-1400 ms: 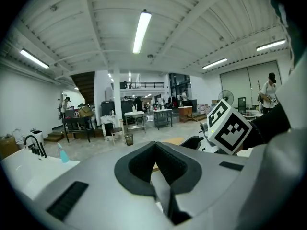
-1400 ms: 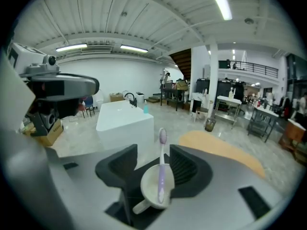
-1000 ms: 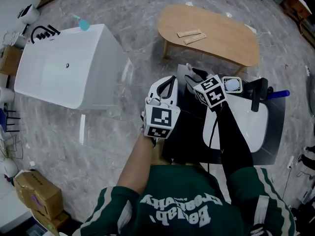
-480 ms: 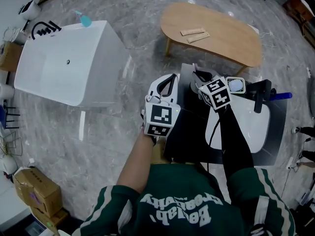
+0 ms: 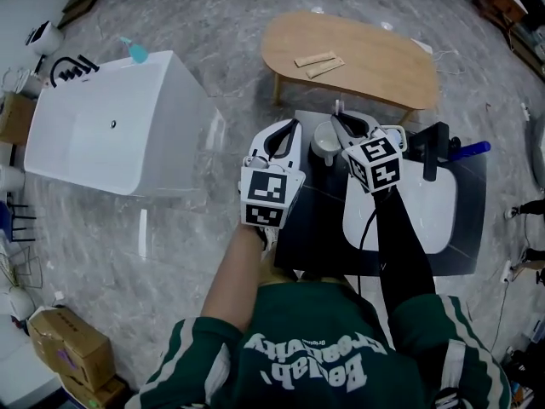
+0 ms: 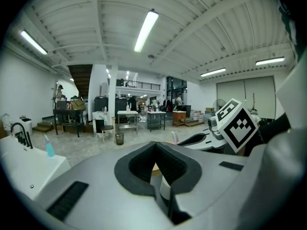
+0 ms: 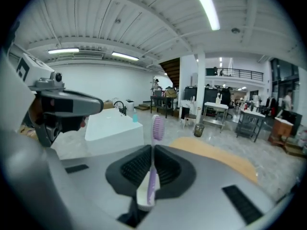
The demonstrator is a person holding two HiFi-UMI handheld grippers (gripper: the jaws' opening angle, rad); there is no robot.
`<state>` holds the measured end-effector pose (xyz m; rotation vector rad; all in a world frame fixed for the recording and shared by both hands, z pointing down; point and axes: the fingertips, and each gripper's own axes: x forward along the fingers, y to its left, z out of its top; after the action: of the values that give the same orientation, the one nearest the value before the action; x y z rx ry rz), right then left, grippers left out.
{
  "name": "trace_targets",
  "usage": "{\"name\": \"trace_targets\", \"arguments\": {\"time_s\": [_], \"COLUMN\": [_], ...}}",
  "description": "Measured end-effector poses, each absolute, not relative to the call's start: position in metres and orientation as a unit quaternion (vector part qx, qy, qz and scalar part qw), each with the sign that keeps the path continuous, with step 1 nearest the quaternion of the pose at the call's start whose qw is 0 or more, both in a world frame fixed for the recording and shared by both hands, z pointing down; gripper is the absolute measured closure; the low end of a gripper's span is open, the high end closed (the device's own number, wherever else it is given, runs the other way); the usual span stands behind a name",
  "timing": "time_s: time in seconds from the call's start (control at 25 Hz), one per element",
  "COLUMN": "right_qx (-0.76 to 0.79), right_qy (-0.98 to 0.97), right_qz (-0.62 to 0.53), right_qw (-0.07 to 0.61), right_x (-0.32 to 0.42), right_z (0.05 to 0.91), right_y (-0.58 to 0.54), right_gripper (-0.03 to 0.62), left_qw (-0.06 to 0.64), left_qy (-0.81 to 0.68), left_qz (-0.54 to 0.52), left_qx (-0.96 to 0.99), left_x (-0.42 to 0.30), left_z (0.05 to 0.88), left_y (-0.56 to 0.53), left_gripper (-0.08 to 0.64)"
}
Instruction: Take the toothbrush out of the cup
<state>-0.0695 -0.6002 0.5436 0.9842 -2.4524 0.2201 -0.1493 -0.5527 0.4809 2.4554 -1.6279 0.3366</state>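
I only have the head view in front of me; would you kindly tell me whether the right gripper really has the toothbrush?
Observer: Yes. In the right gripper view, the right gripper is shut on the purple toothbrush, bristles pointing up.
Operator: Thank you. Is the left gripper carrying anything?
Observer: No. The left gripper view shows the left gripper with its jaws together and nothing clamped.

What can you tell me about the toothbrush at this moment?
The toothbrush is slim, pale lilac plastic by its look, with a bristled head on top. It stands roughly upright, its handle pinched between the shut jaws of the right gripper, with the head poking above them.
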Motion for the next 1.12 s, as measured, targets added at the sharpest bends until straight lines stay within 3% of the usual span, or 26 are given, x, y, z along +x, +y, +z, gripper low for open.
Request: {"name": "trace_targets", "arguments": {"time_s": [0.44,1.12], "right_qx": [0.424,0.463], "right_qy": [-0.896,-0.884], "right_qz": [0.078,0.011], "right_qw": [0.109,0.062], "right_x": [0.016,0.096], "right_z": [0.455,0.413], "right_y": [-0.556,-0.466], "right_gripper": [0.569,0.569], "left_qw": [0.074,-0.008], "left_qy": [-0.536,-0.556], "left_qz": [0.092,0.083], "left_qx": [0.836,0.827], "left_x": [-0.083,-0.024], "left_z": [0.445,0.389], "left_y": [-0.520,-0.456], "left_gripper": [0.560,0.560]}}
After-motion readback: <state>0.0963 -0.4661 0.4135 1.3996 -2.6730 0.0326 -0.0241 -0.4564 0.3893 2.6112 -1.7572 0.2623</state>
